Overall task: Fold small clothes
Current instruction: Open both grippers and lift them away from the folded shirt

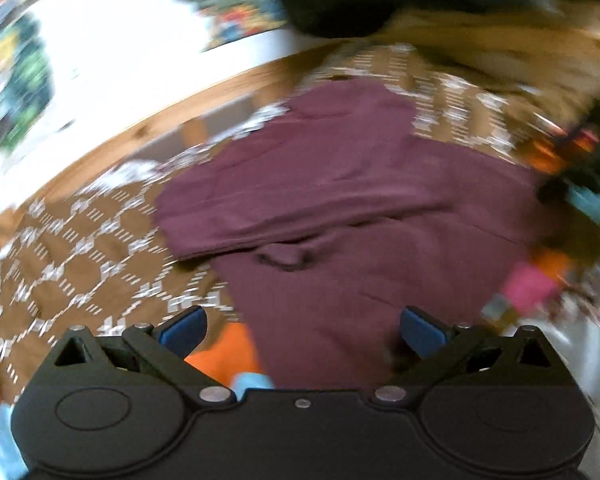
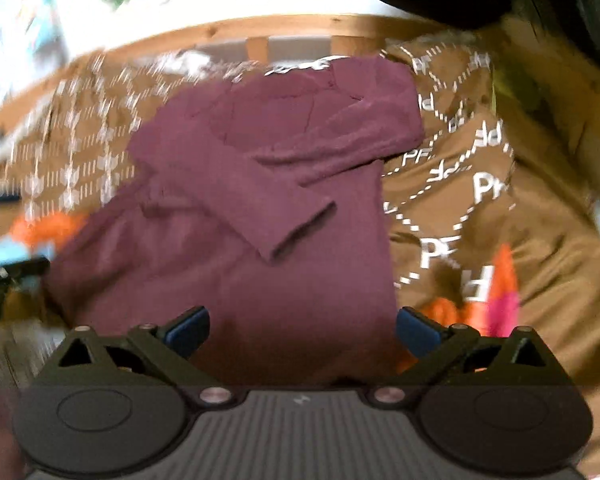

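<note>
My maroon shirt (image 2: 236, 200) lies flat on the brown patterned bedspread (image 2: 460, 152), both sleeves folded across its chest, one cuff (image 2: 304, 232) angled over the middle.

The left gripper (image 1: 302, 332) has a wide black body made of smooth plastic. Behind each finger sits a big round part with a ring pressed into it. Two shiny silver screws sit at the base of the fingers, with a tiny one between them. Each finger is a thin black bar with a small screw near its tip and a dark blue pad (image 1: 182, 330) on the inner side. Outside each finger stands a black block with a triangle hole.

The right gripper (image 2: 302, 330) has the same shape, black bars and blue pads (image 2: 418, 330). Its middle part, behind the fingers, is grey with thin raised lines and a small white mark.
</note>
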A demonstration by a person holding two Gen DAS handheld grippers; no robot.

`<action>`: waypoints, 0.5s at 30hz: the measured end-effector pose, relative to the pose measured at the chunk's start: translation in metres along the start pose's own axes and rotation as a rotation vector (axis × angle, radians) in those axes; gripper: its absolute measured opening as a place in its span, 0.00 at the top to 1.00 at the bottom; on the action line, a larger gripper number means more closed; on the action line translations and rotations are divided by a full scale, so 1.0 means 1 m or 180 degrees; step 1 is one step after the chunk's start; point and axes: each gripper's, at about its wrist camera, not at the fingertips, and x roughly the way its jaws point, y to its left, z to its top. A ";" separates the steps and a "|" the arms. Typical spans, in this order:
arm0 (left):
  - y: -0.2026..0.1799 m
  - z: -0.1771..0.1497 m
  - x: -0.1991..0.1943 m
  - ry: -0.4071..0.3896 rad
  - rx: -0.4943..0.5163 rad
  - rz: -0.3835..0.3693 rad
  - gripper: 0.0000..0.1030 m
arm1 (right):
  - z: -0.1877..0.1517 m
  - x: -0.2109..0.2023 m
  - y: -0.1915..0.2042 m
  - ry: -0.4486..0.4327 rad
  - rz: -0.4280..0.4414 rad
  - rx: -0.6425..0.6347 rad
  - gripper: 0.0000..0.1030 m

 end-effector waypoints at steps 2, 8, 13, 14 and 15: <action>-0.018 -0.009 -0.002 0.0026 0.0271 -0.0053 0.01 | -0.012 -0.009 0.009 0.0035 -0.0173 -0.0334 0.01; -0.046 -0.030 0.020 0.0379 0.0595 0.0169 0.01 | -0.039 -0.007 0.033 0.0070 -0.0550 -0.0914 0.01; -0.033 -0.030 0.027 0.0455 0.0383 0.0138 0.01 | -0.050 0.018 0.051 0.0054 -0.0687 -0.1310 0.01; -0.031 -0.029 0.028 0.0469 0.0343 0.0138 0.01 | -0.052 0.022 0.054 0.0025 -0.0722 -0.1384 0.02; -0.029 -0.028 0.030 0.0482 0.0306 0.0144 0.01 | -0.052 0.025 0.055 -0.0019 -0.0740 -0.1429 0.02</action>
